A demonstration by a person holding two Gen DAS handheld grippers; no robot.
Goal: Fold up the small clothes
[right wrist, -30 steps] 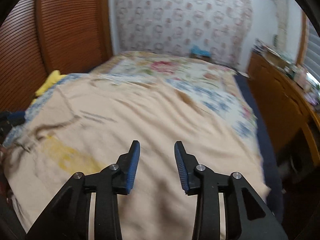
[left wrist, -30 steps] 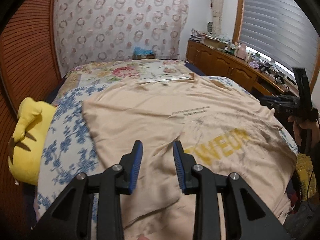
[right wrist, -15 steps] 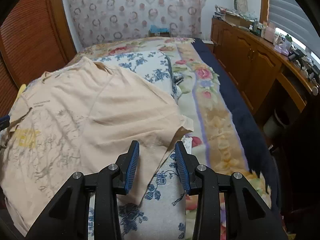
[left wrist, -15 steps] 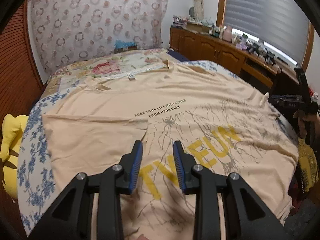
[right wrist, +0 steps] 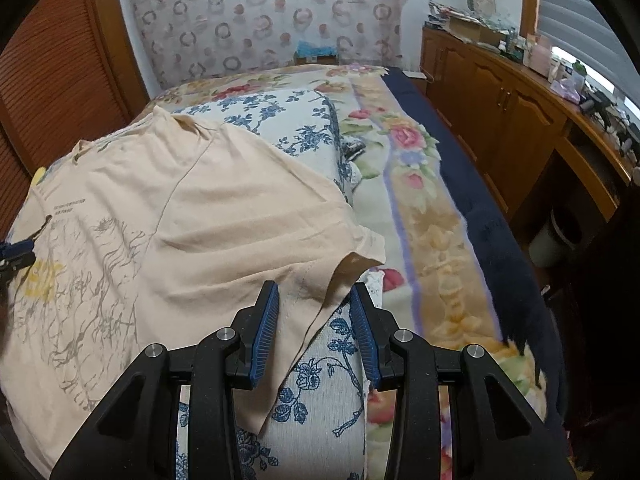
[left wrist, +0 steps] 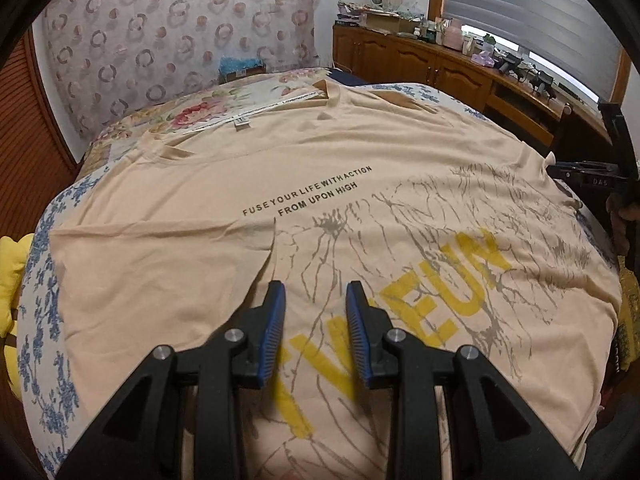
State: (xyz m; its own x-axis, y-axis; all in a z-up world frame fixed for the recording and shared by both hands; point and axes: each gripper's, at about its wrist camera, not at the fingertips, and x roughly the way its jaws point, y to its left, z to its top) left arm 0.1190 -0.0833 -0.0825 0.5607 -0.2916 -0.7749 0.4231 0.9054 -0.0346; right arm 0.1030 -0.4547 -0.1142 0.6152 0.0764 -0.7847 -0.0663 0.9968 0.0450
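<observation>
A peach T-shirt (left wrist: 320, 184) with black text and a yellow print lies spread face up on the bed. My left gripper (left wrist: 316, 300) is open and empty, hovering over the shirt's lower front, beside the folded-in left sleeve edge. My right gripper (right wrist: 314, 300) is open and empty, its fingers either side of the shirt (right wrist: 200, 216) at the right sleeve's underarm edge. The right gripper also shows at the right edge of the left wrist view (left wrist: 596, 176).
The bed carries a blue-flowered cover (right wrist: 316, 384) and a floral blanket (right wrist: 424, 216). A yellow plush toy (left wrist: 10, 264) lies at the bed's left side. Wooden cabinets (right wrist: 500, 108) with clutter run along the right wall. A louvred wooden door (right wrist: 52, 64) stands left.
Both grippers stayed open. The left view swung from the shirt's left side to its printed front. The right view swung from the shirt's middle to its right sleeve and closed in on it.
</observation>
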